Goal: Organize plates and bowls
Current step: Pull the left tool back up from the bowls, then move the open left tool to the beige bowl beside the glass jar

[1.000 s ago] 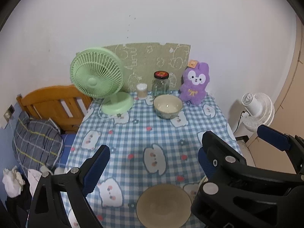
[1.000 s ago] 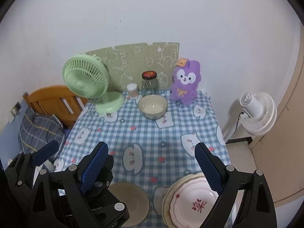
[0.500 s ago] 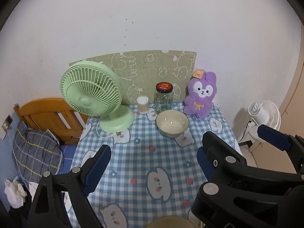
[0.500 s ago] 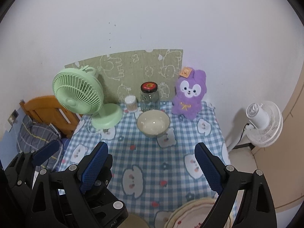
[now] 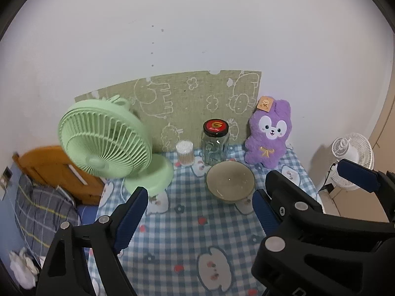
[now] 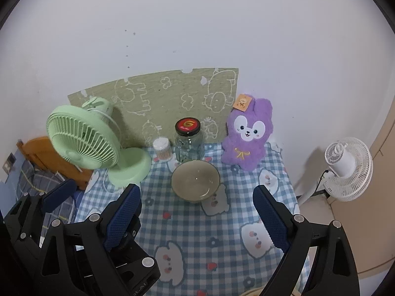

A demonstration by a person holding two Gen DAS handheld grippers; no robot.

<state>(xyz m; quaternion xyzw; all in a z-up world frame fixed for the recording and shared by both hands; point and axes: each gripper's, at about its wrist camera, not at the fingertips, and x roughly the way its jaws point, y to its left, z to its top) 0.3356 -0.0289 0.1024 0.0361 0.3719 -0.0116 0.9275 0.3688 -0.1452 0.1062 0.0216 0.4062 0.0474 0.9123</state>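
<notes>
Holding both empty grippers, left (image 5: 200,209) and right (image 6: 197,209), spread apart, you hadn't yet collected the beige ceramic bowl (image 6: 195,181).

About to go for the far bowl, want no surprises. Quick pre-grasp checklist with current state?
1. Left gripper jaws wide, just been closing a little, nothing between: ok.
2. Right gripper open, nothing between: ok.
3. Bowl upright, looks empty: ok.
4. Cloth in front of bowl free of objects: ok.
5. Glass jar close behind bowl, touching or not: cannot tell.
6. Green fan apart from bowl: ok.
</notes>
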